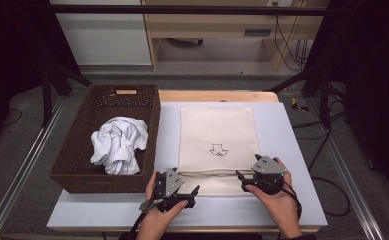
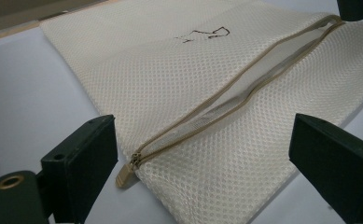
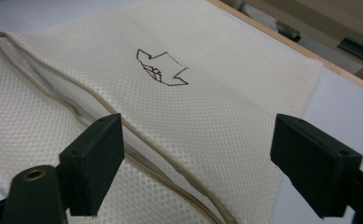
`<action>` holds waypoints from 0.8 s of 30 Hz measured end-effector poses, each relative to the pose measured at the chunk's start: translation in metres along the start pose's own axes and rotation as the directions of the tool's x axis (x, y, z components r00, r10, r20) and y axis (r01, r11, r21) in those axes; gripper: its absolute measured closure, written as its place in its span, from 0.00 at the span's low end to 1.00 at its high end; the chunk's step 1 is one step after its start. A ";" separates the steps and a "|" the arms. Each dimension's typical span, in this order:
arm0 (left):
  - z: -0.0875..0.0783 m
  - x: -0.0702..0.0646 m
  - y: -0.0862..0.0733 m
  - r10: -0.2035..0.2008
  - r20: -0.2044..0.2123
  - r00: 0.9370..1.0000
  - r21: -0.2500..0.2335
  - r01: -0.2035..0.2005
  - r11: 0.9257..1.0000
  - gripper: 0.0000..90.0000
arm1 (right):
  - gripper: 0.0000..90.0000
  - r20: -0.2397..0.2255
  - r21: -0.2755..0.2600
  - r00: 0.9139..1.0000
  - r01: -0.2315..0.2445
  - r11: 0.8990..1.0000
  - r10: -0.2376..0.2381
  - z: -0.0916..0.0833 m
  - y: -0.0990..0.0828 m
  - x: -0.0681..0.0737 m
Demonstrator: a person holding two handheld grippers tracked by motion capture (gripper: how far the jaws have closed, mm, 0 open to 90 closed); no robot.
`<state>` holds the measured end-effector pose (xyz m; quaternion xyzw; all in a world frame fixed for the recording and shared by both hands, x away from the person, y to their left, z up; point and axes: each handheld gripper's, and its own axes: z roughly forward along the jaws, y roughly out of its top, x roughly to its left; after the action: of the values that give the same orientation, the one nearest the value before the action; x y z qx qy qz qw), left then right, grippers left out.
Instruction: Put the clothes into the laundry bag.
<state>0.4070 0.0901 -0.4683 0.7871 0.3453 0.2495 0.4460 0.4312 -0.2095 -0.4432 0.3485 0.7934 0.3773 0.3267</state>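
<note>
A cream mesh laundry bag (image 1: 217,135) lies flat on the white table top, a small dark arrow-like drawing (image 1: 217,149) on it. Its tan zipper (image 2: 244,88) runs across the near end and gapes partly open, with the pull tab (image 2: 125,173) at the bag's left corner. My left gripper (image 1: 194,196) sits at the bag's near left corner, open, with the pull tab just ahead of its jaws (image 2: 203,126). At the bag's near right edge my right gripper (image 1: 240,181) is open over the mesh and zipper (image 3: 198,123), with nothing clamped.
A dark brown wicker basket (image 1: 82,125) stands left of the bag with a crumpled white cloth (image 1: 119,145) inside. The white table top (image 1: 287,140) ends close behind the hands. Black frame legs and cables stand on the floor beyond.
</note>
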 end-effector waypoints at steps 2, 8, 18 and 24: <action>0.000 -0.001 0.000 0.005 -0.002 1.000 0.010 -0.005 1.000 0.10 | 0.28 -0.010 0.004 1.000 0.019 1.000 -0.019 0.000 0.001 0.004; 0.005 -0.004 0.000 0.021 0.002 1.000 0.052 -0.021 0.998 0.13 | 0.47 -0.056 0.024 0.992 0.113 0.993 -0.112 0.003 0.004 0.016; 0.007 0.004 -0.004 -0.009 -0.025 1.000 0.090 0.011 0.996 0.15 | 0.60 -0.093 0.098 0.969 0.239 0.966 -0.230 0.026 0.027 0.037; 0.007 0.012 -0.005 -0.058 -0.038 0.998 0.089 0.061 0.994 0.16 | 0.66 -0.121 0.172 0.951 0.303 0.937 -0.285 0.044 0.029 0.049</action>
<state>0.4176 0.0971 -0.4752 0.7912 0.3873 0.2343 0.4112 0.4481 -0.1400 -0.4539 0.2373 0.8831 0.2634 0.3073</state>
